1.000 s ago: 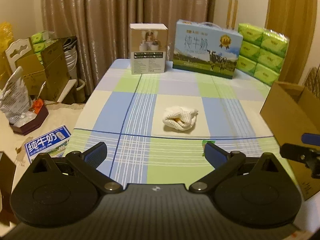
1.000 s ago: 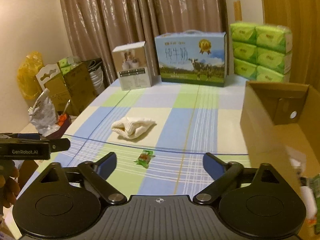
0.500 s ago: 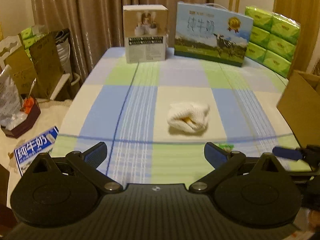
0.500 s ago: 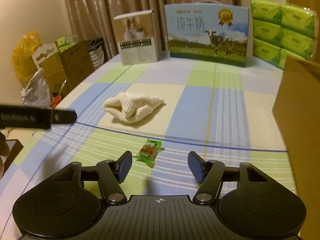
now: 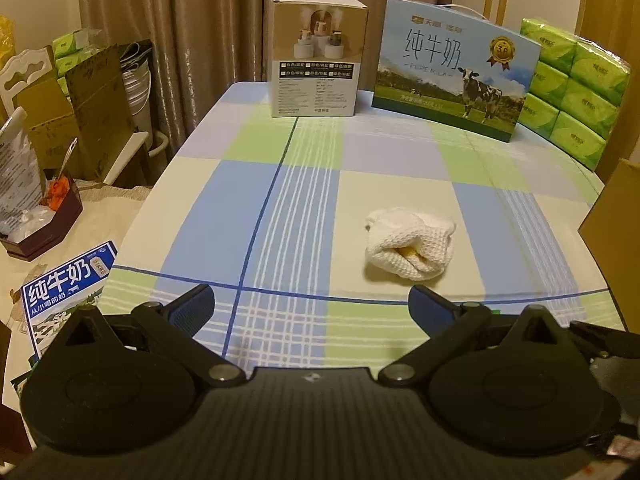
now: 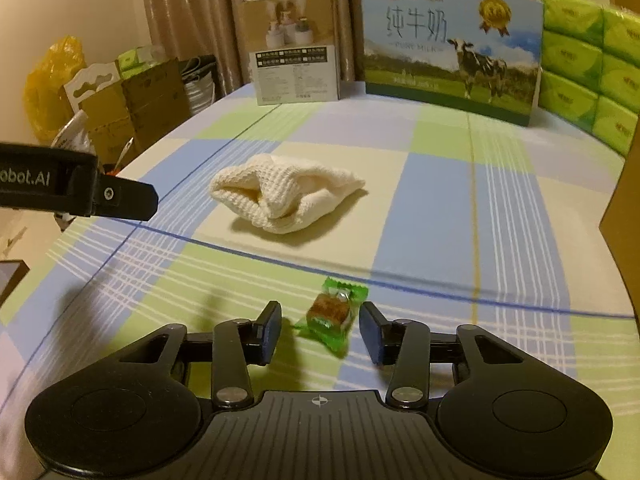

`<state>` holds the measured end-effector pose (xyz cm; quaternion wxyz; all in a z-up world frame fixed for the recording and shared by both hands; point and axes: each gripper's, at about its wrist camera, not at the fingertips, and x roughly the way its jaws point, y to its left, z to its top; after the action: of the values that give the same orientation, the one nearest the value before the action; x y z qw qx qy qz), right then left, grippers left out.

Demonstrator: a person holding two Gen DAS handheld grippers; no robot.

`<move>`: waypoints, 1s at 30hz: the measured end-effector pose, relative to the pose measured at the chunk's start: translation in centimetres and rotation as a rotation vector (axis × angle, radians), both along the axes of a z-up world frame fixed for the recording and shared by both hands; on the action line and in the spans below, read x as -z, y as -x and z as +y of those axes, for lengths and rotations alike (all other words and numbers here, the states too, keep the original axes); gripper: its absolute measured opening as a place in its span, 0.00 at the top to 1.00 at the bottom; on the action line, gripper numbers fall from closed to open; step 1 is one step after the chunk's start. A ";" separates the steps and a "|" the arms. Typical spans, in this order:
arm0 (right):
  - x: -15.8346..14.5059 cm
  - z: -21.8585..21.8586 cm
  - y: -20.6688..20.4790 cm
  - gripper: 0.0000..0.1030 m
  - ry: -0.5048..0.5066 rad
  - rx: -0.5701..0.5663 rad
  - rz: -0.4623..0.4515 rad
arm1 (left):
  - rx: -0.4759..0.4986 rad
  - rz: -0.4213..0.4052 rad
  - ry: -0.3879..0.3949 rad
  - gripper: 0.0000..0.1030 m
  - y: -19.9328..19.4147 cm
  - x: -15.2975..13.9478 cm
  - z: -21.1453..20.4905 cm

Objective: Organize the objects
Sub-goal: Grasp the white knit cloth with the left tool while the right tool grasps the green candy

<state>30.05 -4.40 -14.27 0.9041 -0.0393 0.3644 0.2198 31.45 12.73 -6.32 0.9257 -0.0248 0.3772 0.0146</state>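
Note:
A small green-wrapped candy [image 6: 332, 316] lies on the checked tablecloth near the front edge. My right gripper [image 6: 320, 332] is low over the cloth with its jaws partly closed, one on each side of the candy and not touching it. A crumpled white knitted cloth [image 6: 284, 196] lies in the middle of the table; it also shows in the left wrist view [image 5: 410, 246]. My left gripper [image 5: 310, 306] is wide open and empty above the table's front edge; its finger [image 6: 120, 200] shows at the left of the right wrist view.
A humidifier box [image 5: 316, 66], a milk carton case [image 5: 452, 76] and stacked green tissue packs [image 5: 576, 92] stand along the far edge. A brown cardboard box [image 5: 612, 216] stands at the right. Cartons and bags [image 5: 80, 108] sit beside the table's left side.
My right gripper has moved forward and down to the candy and its jaws have narrowed around it. My left gripper has moved slightly forward and stays wide open.

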 end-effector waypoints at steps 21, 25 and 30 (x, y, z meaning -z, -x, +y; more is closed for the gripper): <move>-5.2 -5.4 -3.0 0.81 0.035 0.088 -0.095 | 0.130 -0.025 -0.007 0.02 -3.2 1.9 -2.9; -5.1 -7.0 -3.6 0.81 0.012 0.129 -0.067 | 0.186 -0.044 -0.015 0.02 -4.7 2.4 -4.6; -5.3 -7.8 -3.8 0.81 -0.019 0.163 -0.054 | 0.252 -0.038 -0.008 0.11 -6.6 3.0 -6.2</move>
<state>33.89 -12.24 -8.93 0.9287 -0.0069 0.3399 0.1480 38.07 6.49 -9.34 0.9273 0.0262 0.3596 -0.1008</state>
